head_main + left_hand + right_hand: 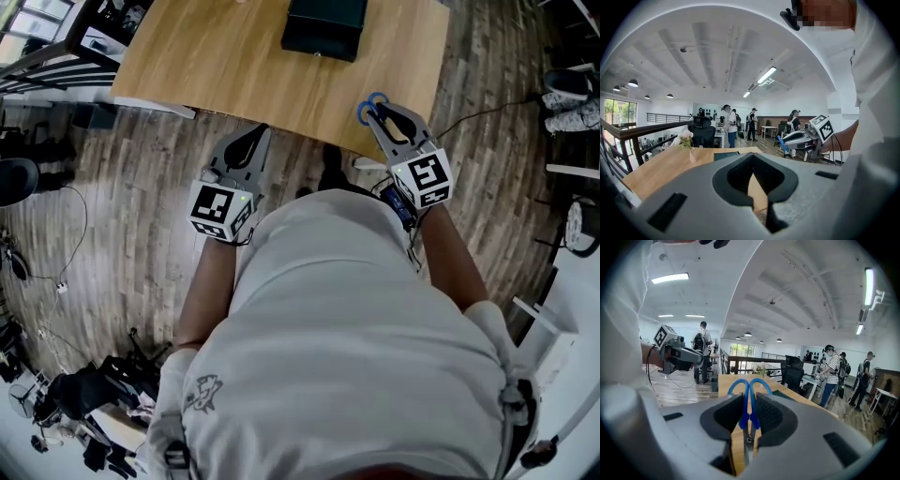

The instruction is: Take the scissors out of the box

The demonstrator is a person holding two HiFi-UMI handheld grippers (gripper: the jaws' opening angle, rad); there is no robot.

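Currently, the left claw [255, 136] is clenched and empty, positioned just off the near edge of the wooden worktop [216, 66]. The dark box [323, 28] sits at the far side of the worktop. The right claw [382, 114] grasps the blue-handled scissors [371, 103] over the worktop's near edge, well apart from the box.

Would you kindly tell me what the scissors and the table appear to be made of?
Scissors: blue handles look like smooth plastic, by their even colour; the grey blades look like metal. Table: light wood or wood-look laminate, matt, with streaky grain; which one I cannot tell.
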